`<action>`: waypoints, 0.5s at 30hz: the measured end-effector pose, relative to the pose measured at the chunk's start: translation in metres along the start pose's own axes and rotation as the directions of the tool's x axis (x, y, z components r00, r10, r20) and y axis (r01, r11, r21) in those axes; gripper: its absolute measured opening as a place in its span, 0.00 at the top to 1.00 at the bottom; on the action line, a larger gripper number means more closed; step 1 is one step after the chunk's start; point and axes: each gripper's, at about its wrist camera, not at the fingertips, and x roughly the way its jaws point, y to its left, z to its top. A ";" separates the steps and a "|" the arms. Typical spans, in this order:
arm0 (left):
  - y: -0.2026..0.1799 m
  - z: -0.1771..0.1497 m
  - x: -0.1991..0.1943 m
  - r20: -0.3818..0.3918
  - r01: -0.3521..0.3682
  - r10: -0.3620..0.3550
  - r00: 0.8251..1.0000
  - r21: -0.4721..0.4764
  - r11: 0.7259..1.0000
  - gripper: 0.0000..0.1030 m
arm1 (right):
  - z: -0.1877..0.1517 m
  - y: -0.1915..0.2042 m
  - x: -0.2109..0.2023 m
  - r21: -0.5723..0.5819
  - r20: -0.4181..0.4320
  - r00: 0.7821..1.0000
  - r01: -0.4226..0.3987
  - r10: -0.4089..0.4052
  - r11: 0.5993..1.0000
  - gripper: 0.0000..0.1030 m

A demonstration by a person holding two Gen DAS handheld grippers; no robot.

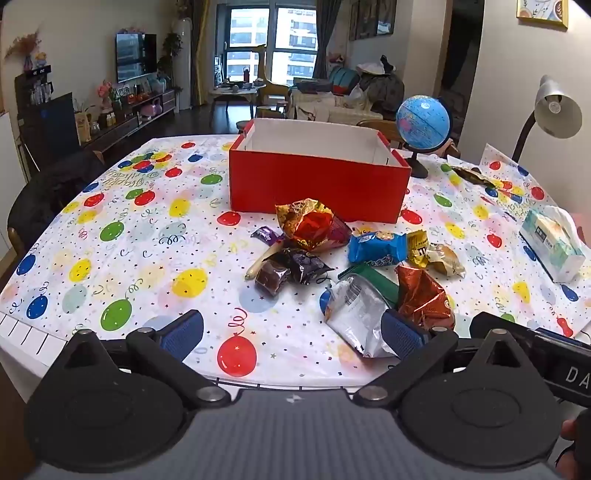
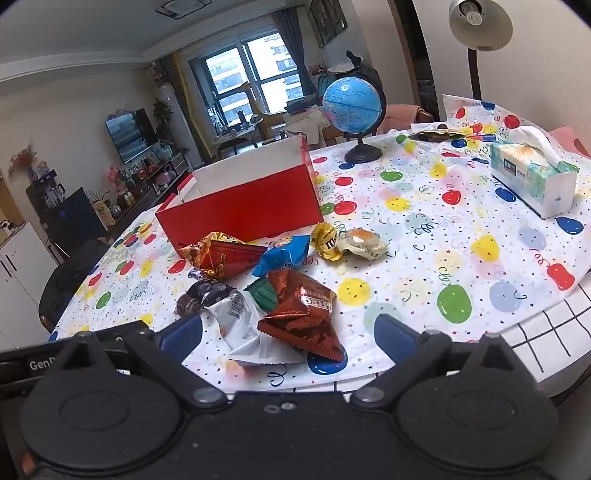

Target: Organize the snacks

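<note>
A red box (image 1: 317,184) with a white inside stands open at the middle of the table; it also shows as the red box (image 2: 240,214) in the right wrist view. Several snack packets lie in front of it: a red-gold bag (image 1: 314,225), a blue packet (image 1: 376,247), a yellow packet (image 1: 417,249), a dark brownie wrapper (image 1: 291,269), a silver packet (image 1: 354,314) and a copper bag (image 1: 424,299). My left gripper (image 1: 291,334) hangs open near the table's front edge, its right pad beside the silver packet. My right gripper (image 2: 288,332) is open, with the copper bag (image 2: 303,317) and silver packet (image 2: 240,325) lying between its fingers, untouched.
A blue globe (image 2: 351,101) stands behind the box on the right. A tissue box (image 2: 532,177) sits at the far right, and a desk lamp (image 2: 480,26) rises behind it. A balloon-print cloth (image 1: 147,240) covers the table. Chairs stand beyond its left edge.
</note>
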 end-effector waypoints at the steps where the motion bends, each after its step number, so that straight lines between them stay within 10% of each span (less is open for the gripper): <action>1: 0.000 0.000 0.000 -0.002 0.000 0.000 1.000 -0.002 1.000 0.00 | -0.001 -0.001 0.000 0.002 0.001 1.000 -0.001 0.001 1.000 0.03; 15: 0.002 0.021 -0.008 0.039 0.011 -0.011 0.999 -0.003 1.000 0.00 | 0.010 0.002 -0.003 -0.021 0.013 1.000 -0.009 0.009 1.000 0.03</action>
